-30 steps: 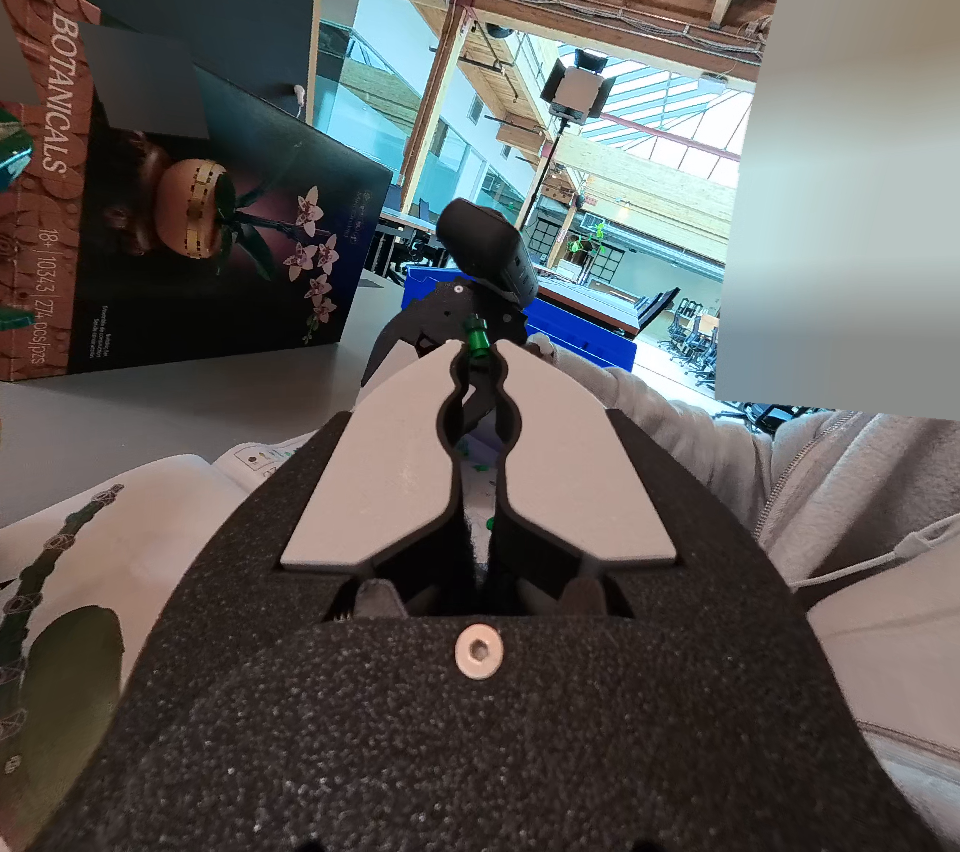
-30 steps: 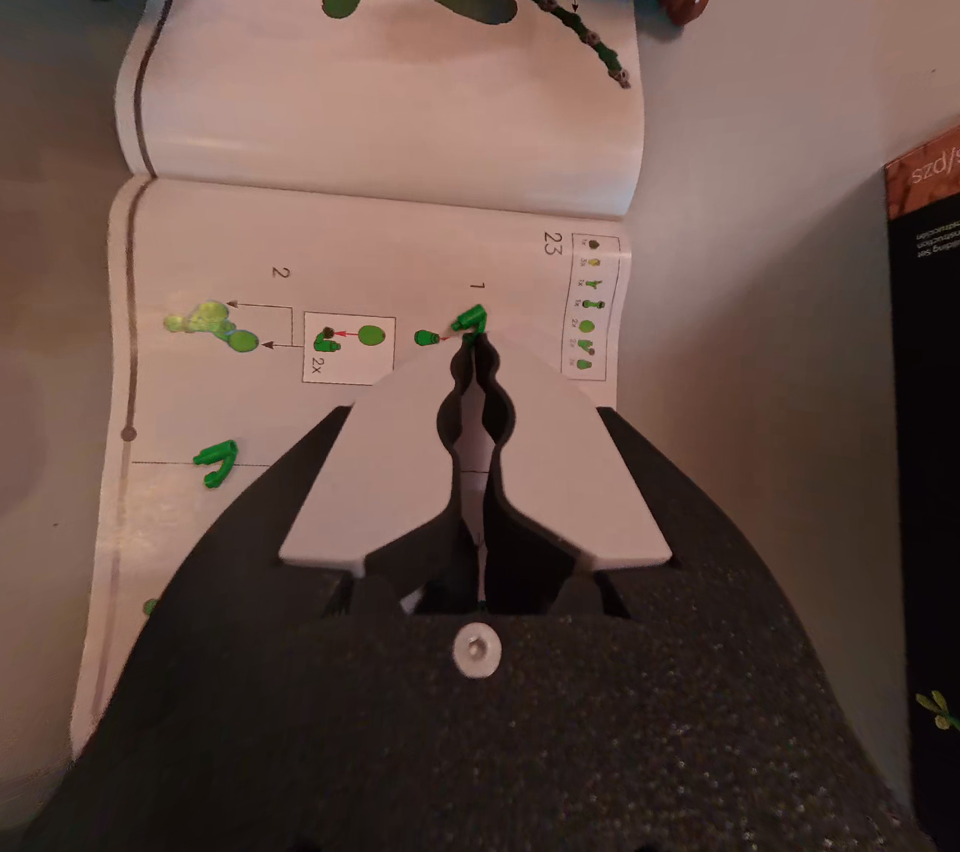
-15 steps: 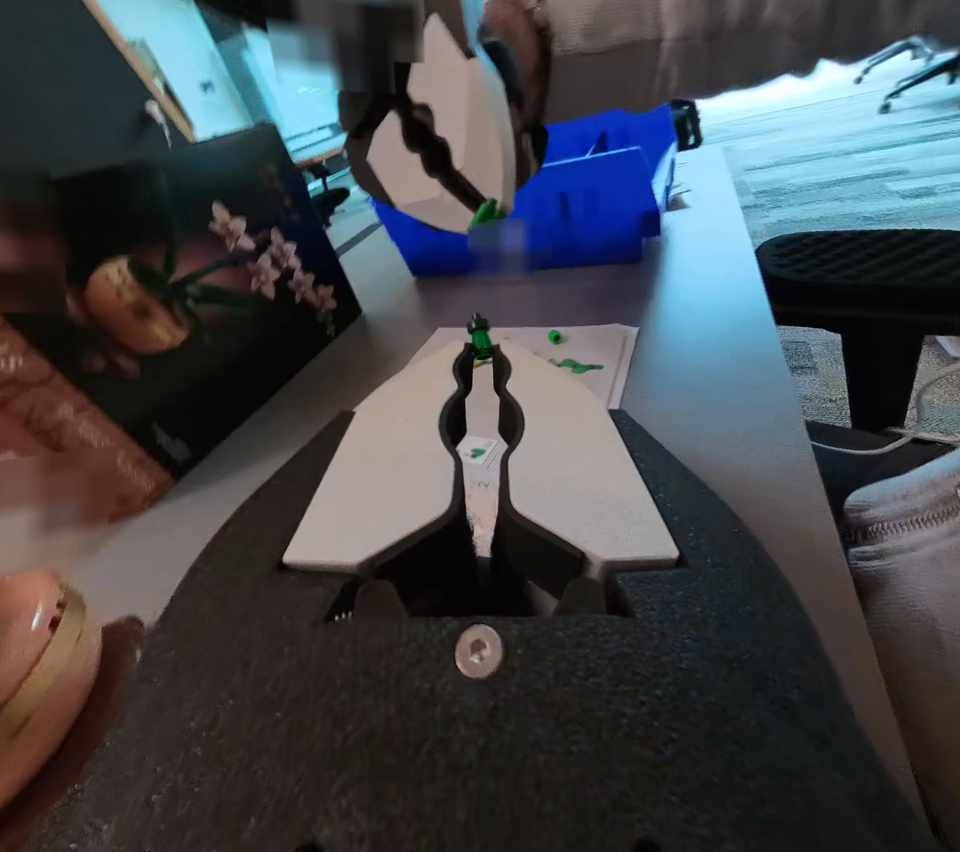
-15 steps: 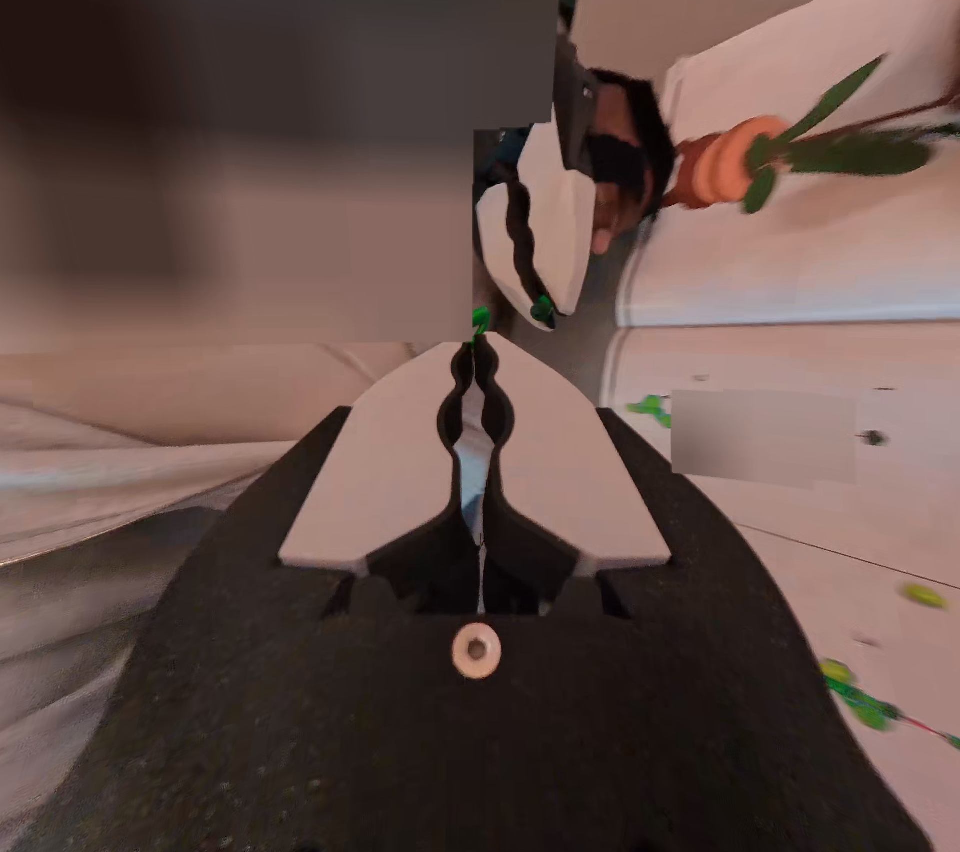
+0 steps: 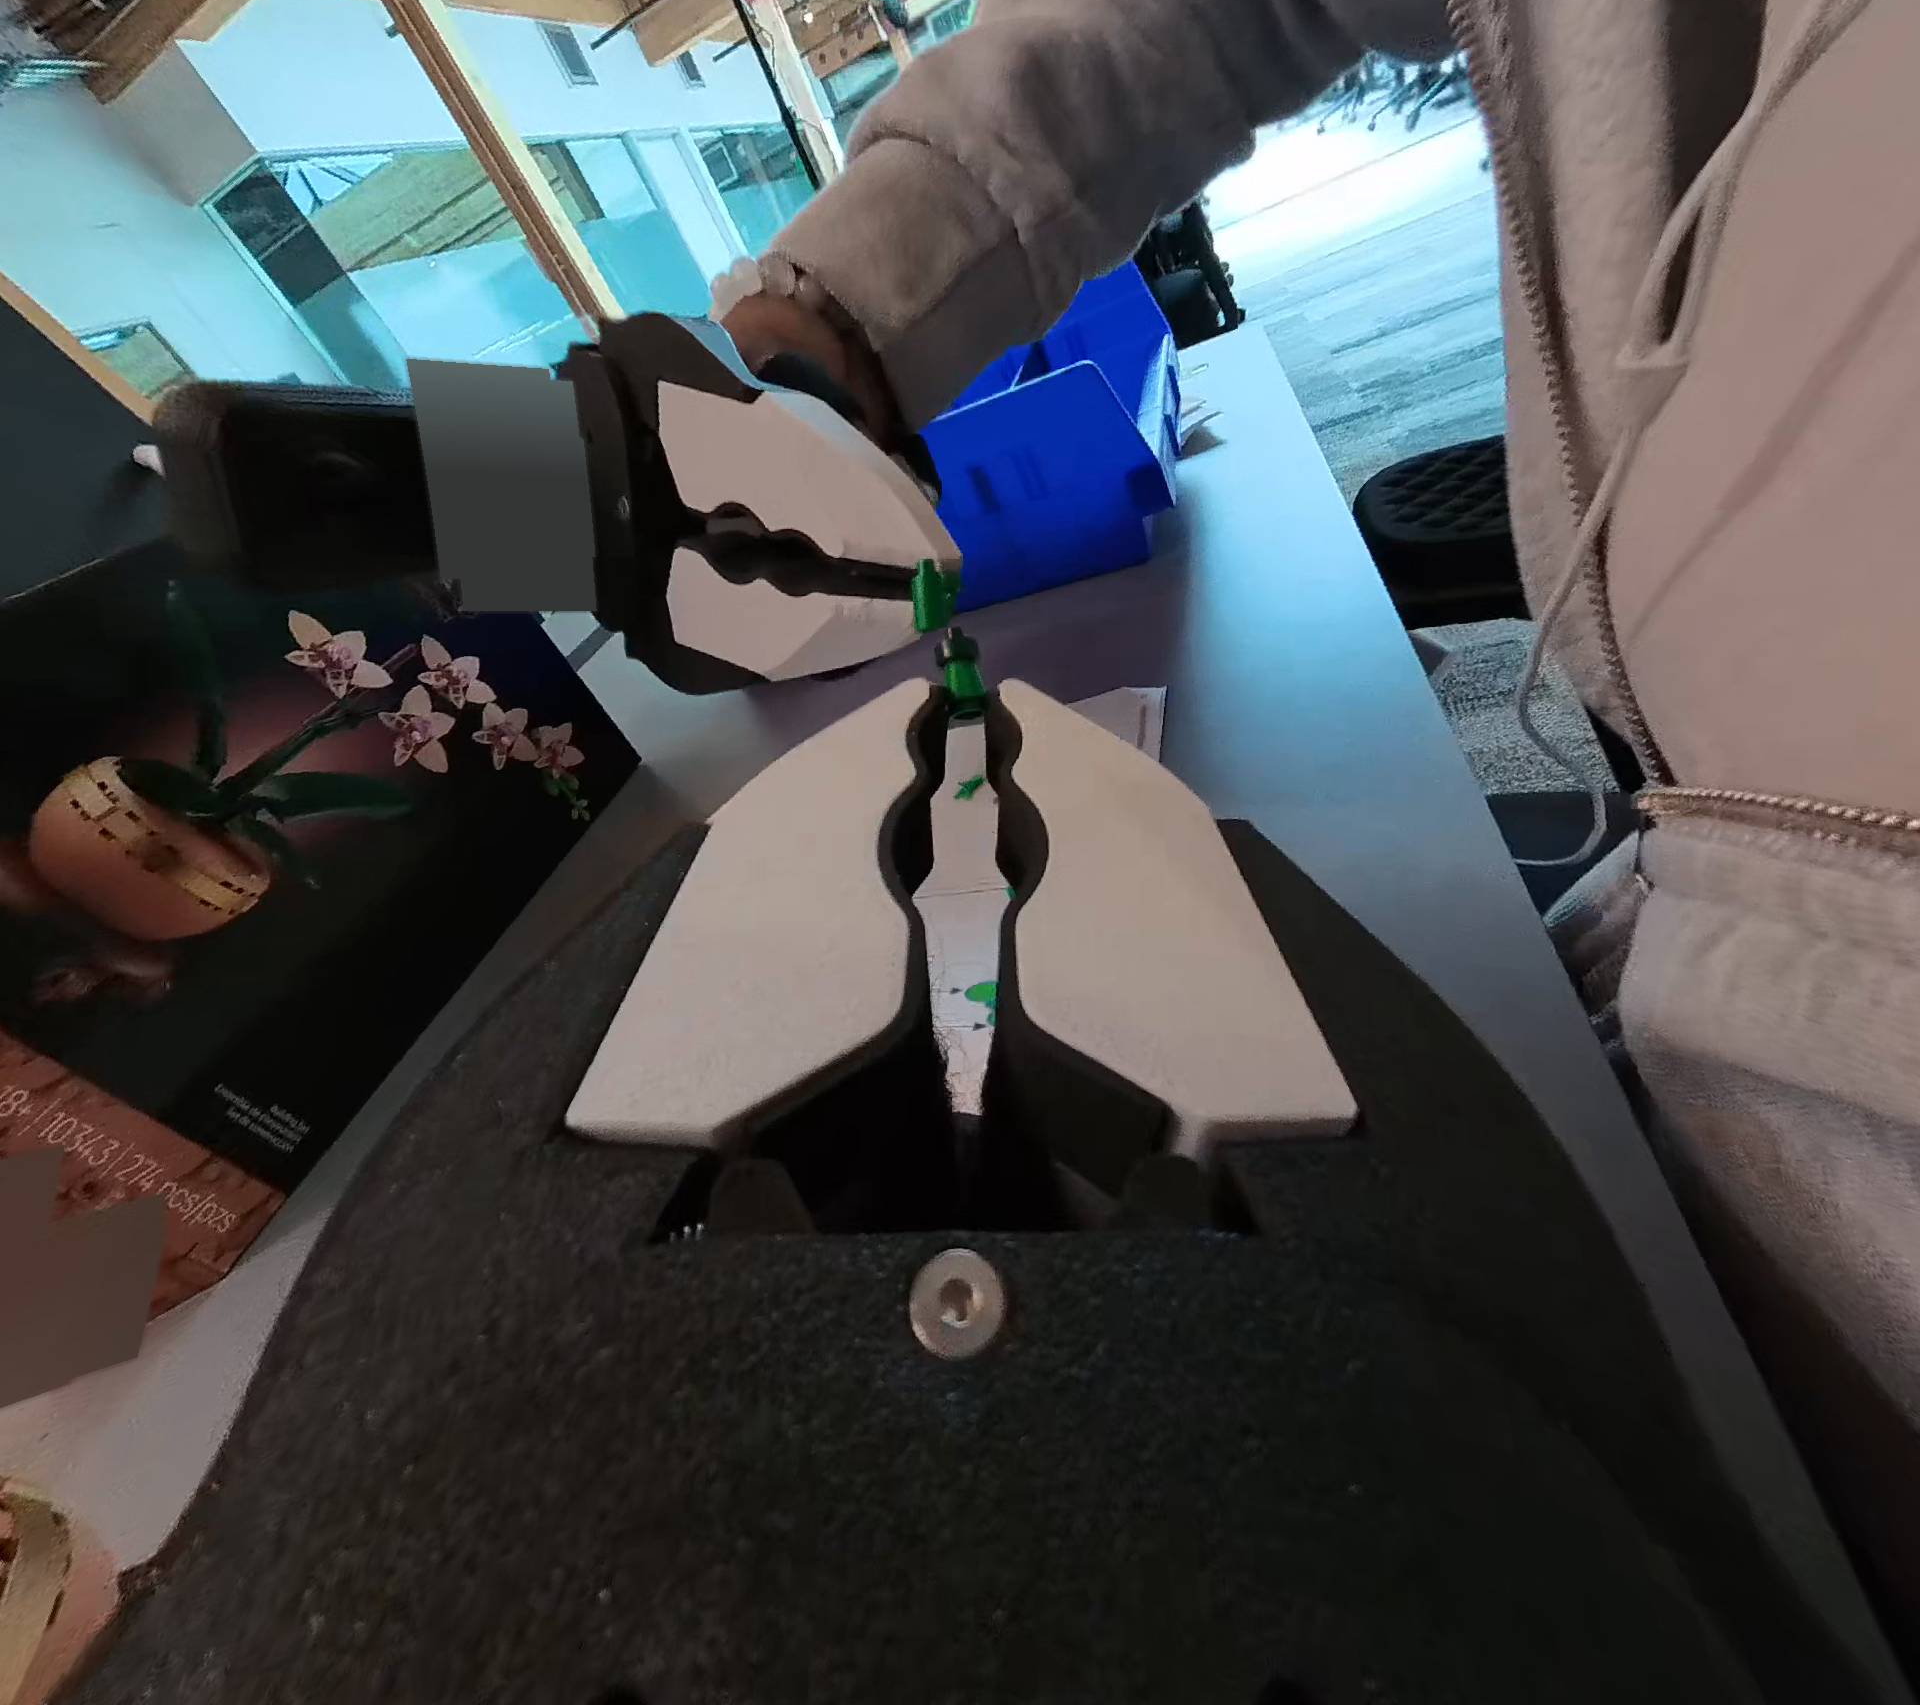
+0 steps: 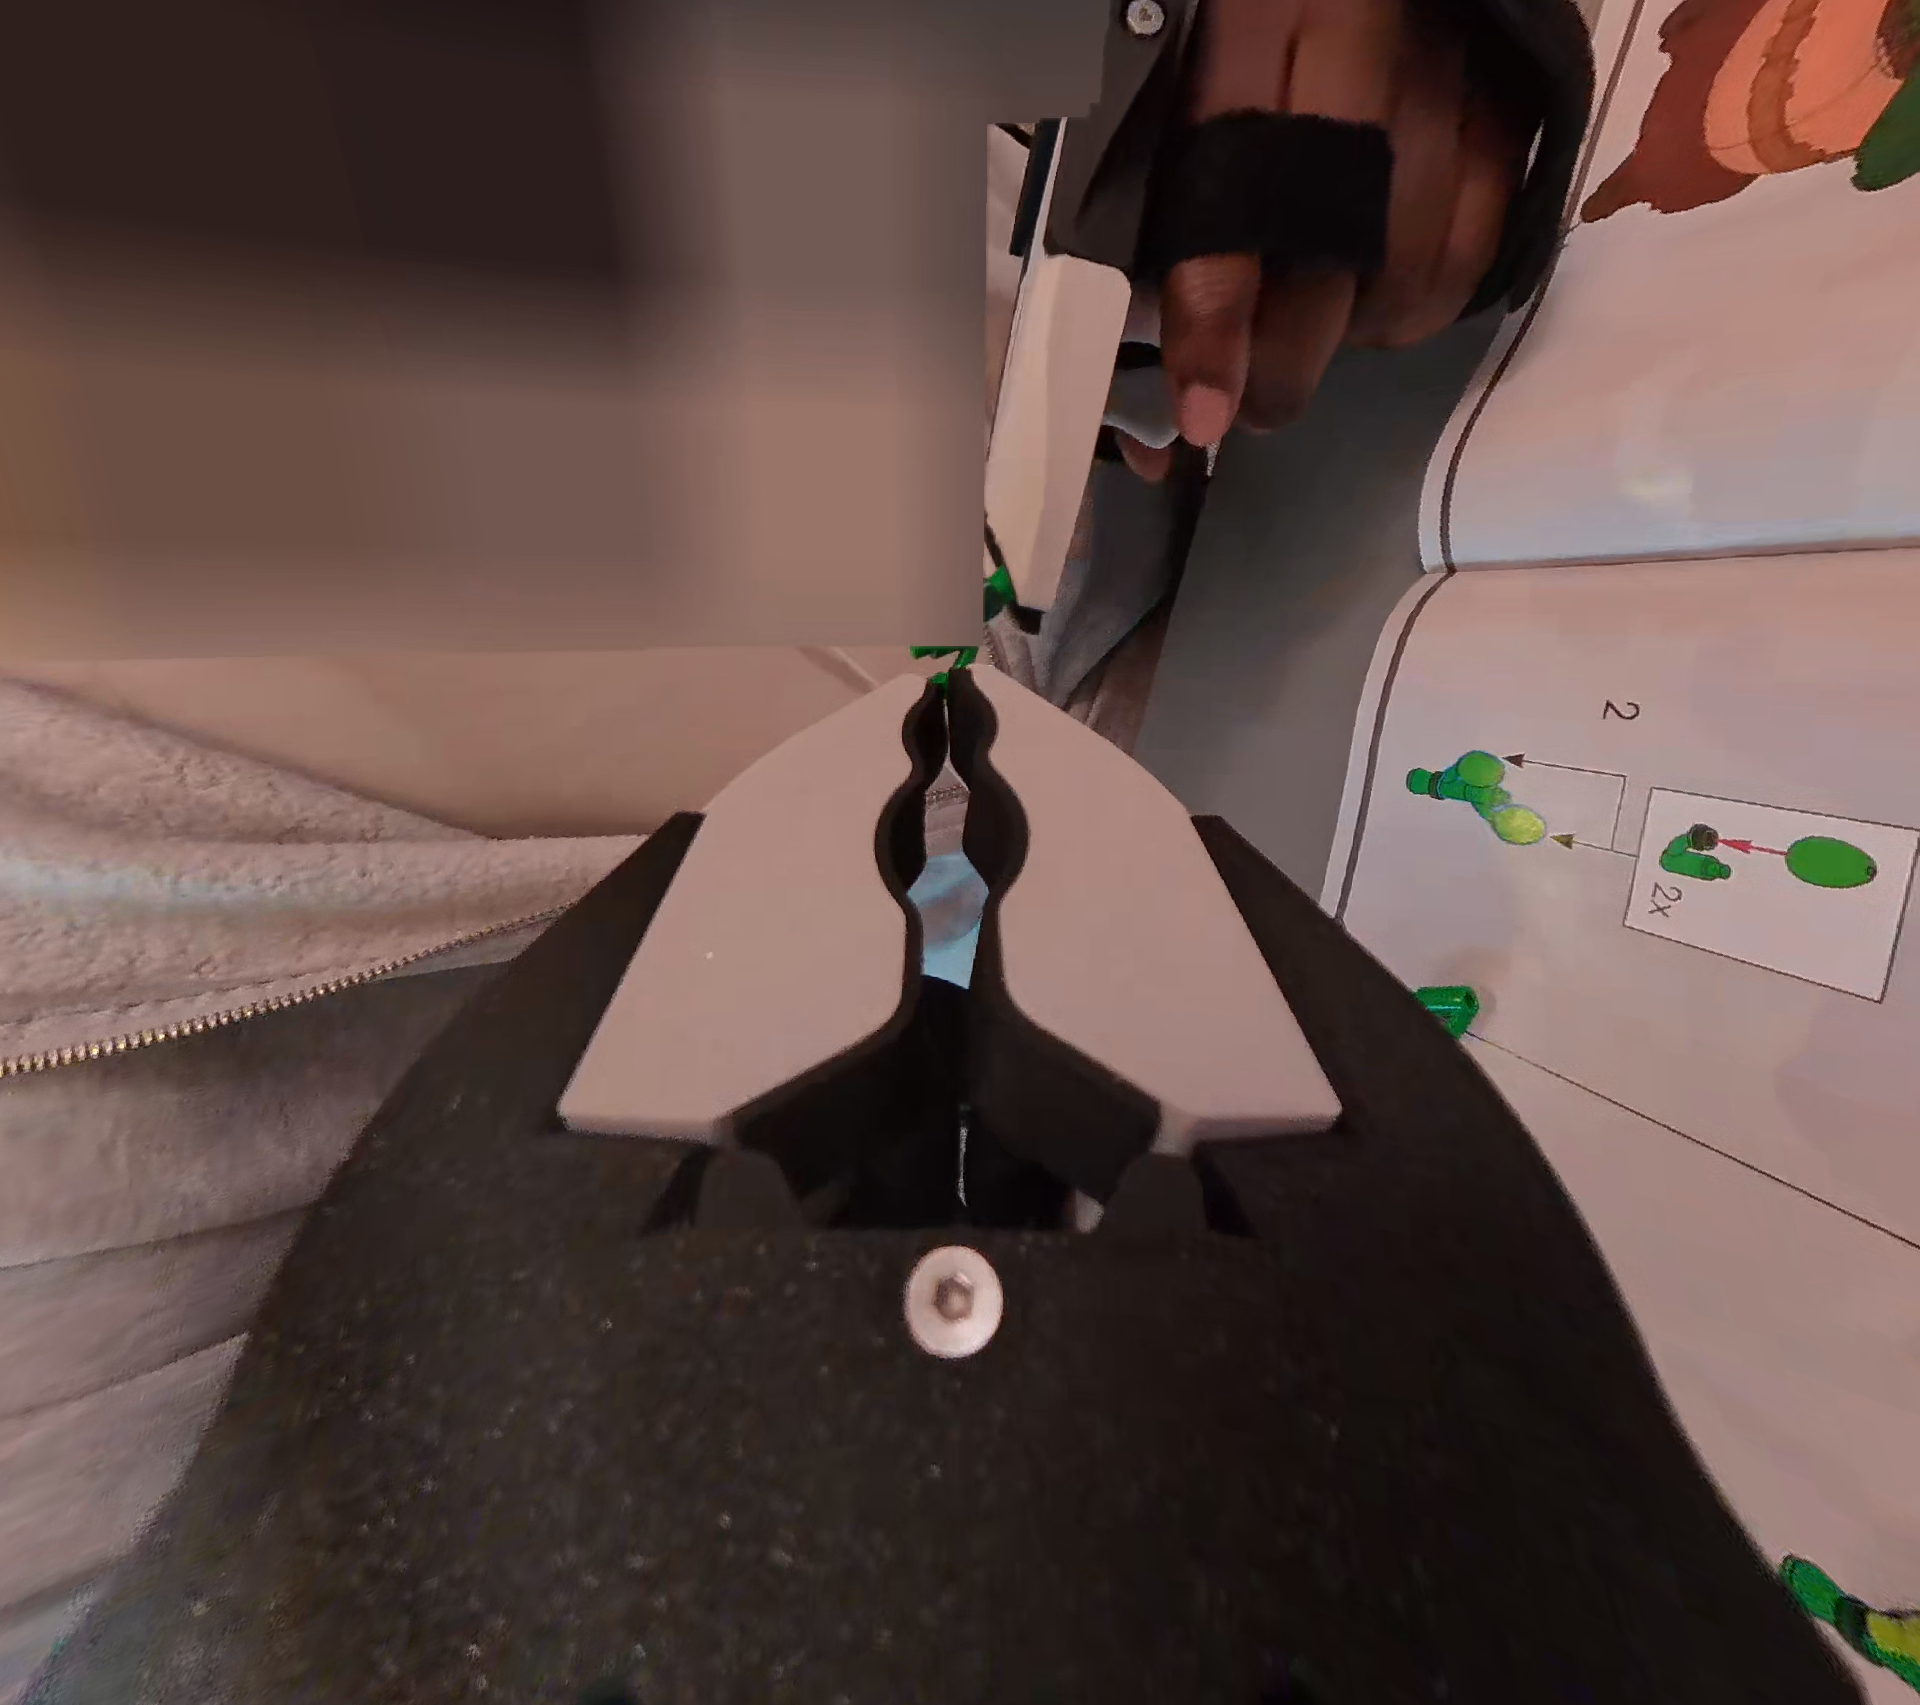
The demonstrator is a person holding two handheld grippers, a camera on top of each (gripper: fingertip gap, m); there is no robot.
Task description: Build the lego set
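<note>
2 small green lego pieces sat pinched at the tips of my grippers, held above the grey tabletop (image 5: 1299,616) and just apart from each other. My left gripper (image 5: 966,699) had its jaws drawn narrow on a green stem piece (image 5: 960,681), which stuck out past the fingertips. That piece was a slim green peg with a dark, round cap at its far end. Its long axis ran straight on from my fingers, cap pointing away from me toward the other gripper.

My right gripper (image 5: 930,590) reached in from the left of that view, a grey-sleeved arm (image 5: 1091,76) behind it. Its jaws were nearly closed on a bright green connector piece (image 5: 932,595) right at the tips. That piece was short and tubular, and it stood roughly crosswise to the right fingers, its lower end just above the dark cap of the stem piece. I could not tell whether the 2 touched.

From the right wrist view, the connector piece (image 6: 943,656) showed only as a green sliver at the tip of my right gripper (image 6: 951,681), partly under a blurred patch.

An open instruction booklet (image 6: 1662,1136) lay flat on the tabletop beneath, with 1 loose green piece (image 6: 1446,1007) resting on its page. A dark set box (image 5: 260,824) stood toward the left edge of the tabletop, and a blue bin (image 5: 1060,471) sat toward the far edge.
</note>
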